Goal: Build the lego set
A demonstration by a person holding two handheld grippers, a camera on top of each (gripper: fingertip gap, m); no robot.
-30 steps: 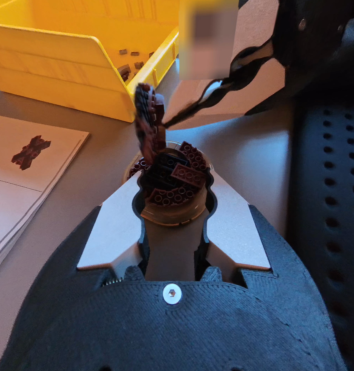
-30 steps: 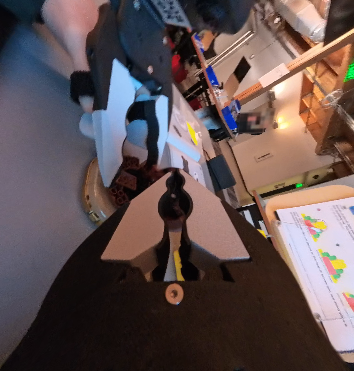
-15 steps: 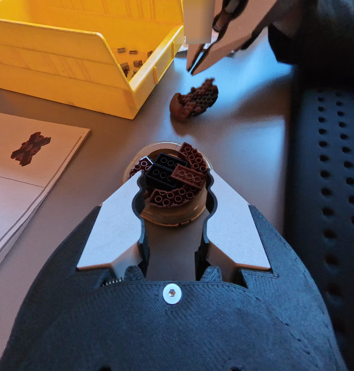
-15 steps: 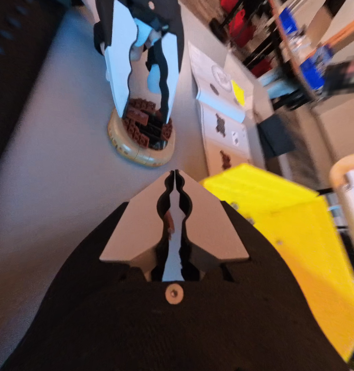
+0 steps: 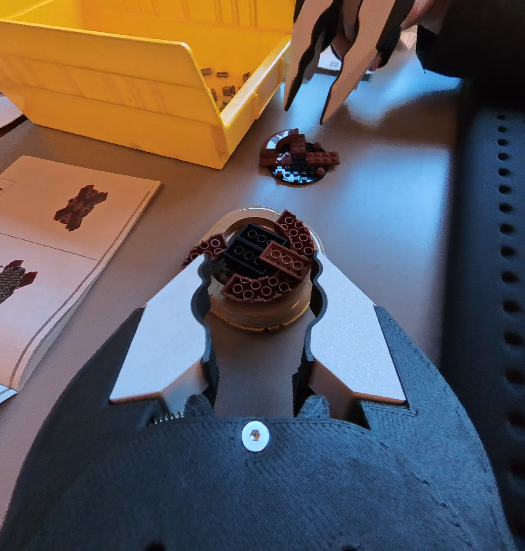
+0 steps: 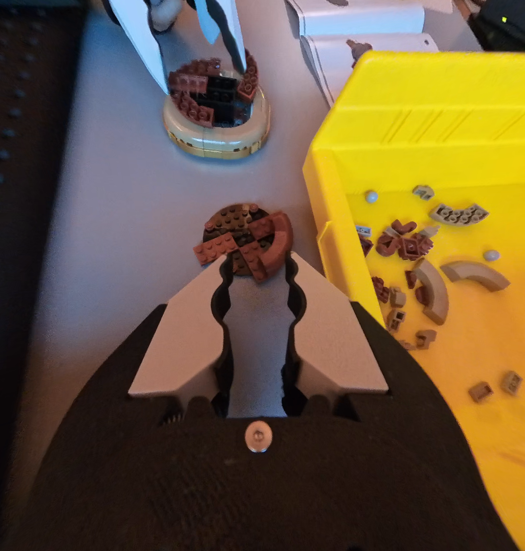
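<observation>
1. The left gripper [image 5: 259,259] has its jaws spread wide around a round tan lego base topped with brown and black bricks [image 5: 262,262] – whether the fingers touch it, I cannot tell.
2. The right gripper [image 6: 256,258] is parted and empty, tips just short of a small black round lego plate carrying reddish-brown pieces [image 6: 244,238], which lies flat on the grey table [image 6: 121,208].
3. A yellow plastic bin [image 6: 434,134] of loose brown and tan pieces stands beside it – a paper instruction booklet [image 5: 61,253] lies near the base.
</observation>
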